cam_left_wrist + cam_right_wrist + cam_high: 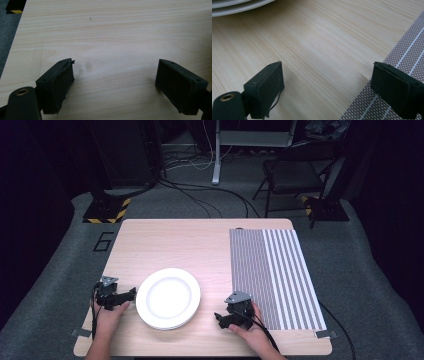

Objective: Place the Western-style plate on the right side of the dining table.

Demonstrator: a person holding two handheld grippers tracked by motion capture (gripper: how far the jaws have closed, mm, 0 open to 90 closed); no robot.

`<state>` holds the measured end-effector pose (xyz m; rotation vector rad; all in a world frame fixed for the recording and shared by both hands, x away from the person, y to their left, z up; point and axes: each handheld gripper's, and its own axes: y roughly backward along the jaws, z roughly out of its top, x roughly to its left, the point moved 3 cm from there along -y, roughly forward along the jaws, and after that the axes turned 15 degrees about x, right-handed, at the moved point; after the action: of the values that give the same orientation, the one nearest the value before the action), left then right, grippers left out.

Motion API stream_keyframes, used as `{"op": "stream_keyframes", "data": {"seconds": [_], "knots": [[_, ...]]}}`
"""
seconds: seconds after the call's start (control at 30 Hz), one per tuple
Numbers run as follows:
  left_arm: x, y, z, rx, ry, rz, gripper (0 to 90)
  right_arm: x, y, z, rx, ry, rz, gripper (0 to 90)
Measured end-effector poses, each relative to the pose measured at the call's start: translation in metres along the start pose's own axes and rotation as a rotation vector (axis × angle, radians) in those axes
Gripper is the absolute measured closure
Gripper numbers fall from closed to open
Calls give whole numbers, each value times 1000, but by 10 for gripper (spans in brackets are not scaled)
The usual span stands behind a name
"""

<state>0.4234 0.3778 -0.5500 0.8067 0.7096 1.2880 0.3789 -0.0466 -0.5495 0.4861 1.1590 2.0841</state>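
Our left tool (131, 294) stands open and empty just left of the plates (168, 298); our right tool (218, 318) gapes empty too, right of the plates and beside the striped mat (272, 275); the stack sits near the bench (175, 240) front edge; we judge a one-sided push could slide it, or a rim pinch could lift just the top plate.

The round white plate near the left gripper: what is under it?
Under the round white plate, the right gripper view shows a second white rim: a stack on the light wooden table. Anything further beneath is covered.
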Motion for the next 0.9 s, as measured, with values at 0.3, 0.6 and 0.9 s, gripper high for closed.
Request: {"op": "stream_keyframes", "data": {"seconds": [0.3, 0.6, 0.9], "knots": [[0, 0, 0, -4, 1, 4, 147, 0, 0, 0, 1, 1, -1, 104], [-1, 0, -1, -5, 2, 1, 150, 0, 0, 0, 1, 1, -1, 104], [-1, 0, -1, -2, 5, 2, 155, 0, 0, 0, 0, -1, 1, 109]]}}
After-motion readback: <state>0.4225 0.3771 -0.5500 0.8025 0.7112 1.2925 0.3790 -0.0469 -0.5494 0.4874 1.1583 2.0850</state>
